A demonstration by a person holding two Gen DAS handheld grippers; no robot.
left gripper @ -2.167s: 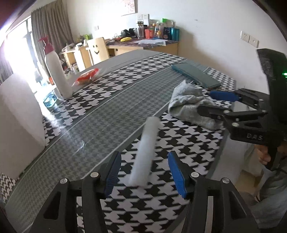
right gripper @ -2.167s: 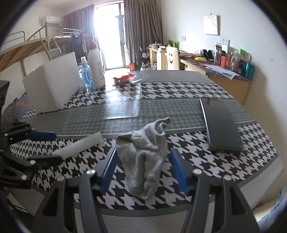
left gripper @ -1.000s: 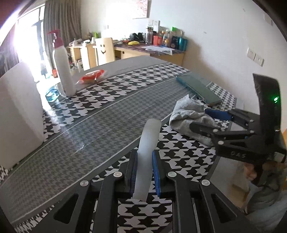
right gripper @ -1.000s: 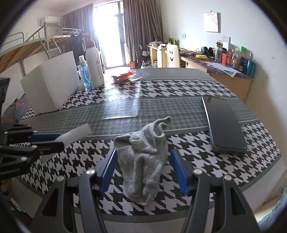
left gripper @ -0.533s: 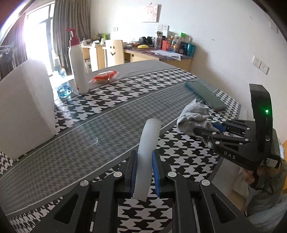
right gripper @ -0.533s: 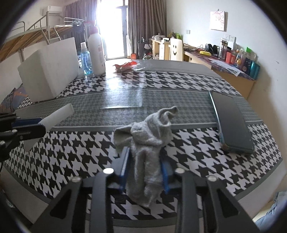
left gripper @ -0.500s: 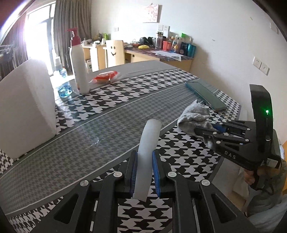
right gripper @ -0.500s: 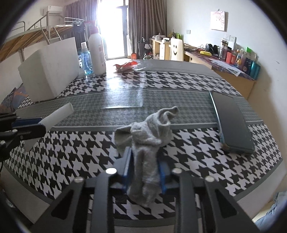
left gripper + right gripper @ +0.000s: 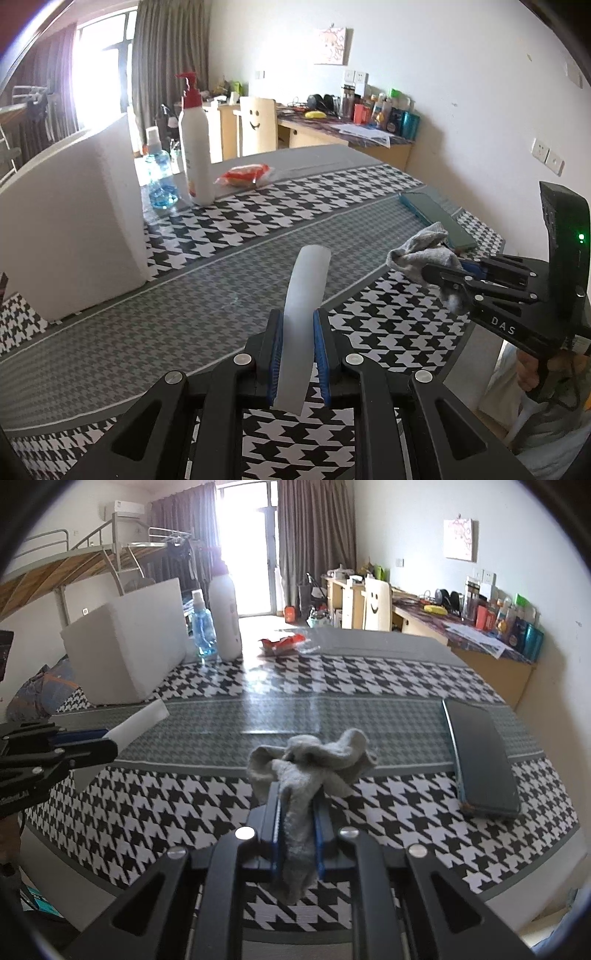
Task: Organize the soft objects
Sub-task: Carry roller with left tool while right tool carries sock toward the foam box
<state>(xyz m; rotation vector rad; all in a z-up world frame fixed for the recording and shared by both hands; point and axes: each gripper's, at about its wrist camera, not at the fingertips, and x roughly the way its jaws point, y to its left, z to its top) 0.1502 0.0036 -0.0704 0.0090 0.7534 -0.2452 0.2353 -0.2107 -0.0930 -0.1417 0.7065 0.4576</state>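
My left gripper [image 9: 298, 328] is shut on a white foam strip [image 9: 306, 288], which sticks out forward and is held a little above the houndstooth table [image 9: 229, 221]. In the right wrist view that strip [image 9: 140, 720] and the left gripper [image 9: 105, 744] show at the left edge. A crumpled grey cloth [image 9: 314, 760] sits between the blue pads of my right gripper [image 9: 297, 805], whose jaws are closing and press on it. In the left wrist view the grey cloth [image 9: 417, 251] bunches at the tips of the right gripper [image 9: 430, 275], clear of the tabletop.
A large white foam block [image 9: 70, 221] stands at the table's left. Behind it are a white pump bottle [image 9: 194, 147], a small blue bottle [image 9: 159, 177] and a red packet [image 9: 245, 173]. A dark flat device [image 9: 480, 753] lies at the right. A hand [image 9: 528, 373] grips the right handle.
The right jaws went from wide around the grey cloth to pinching it, and the cloth has come up off the table. The left gripper rose slightly with the foam strip.
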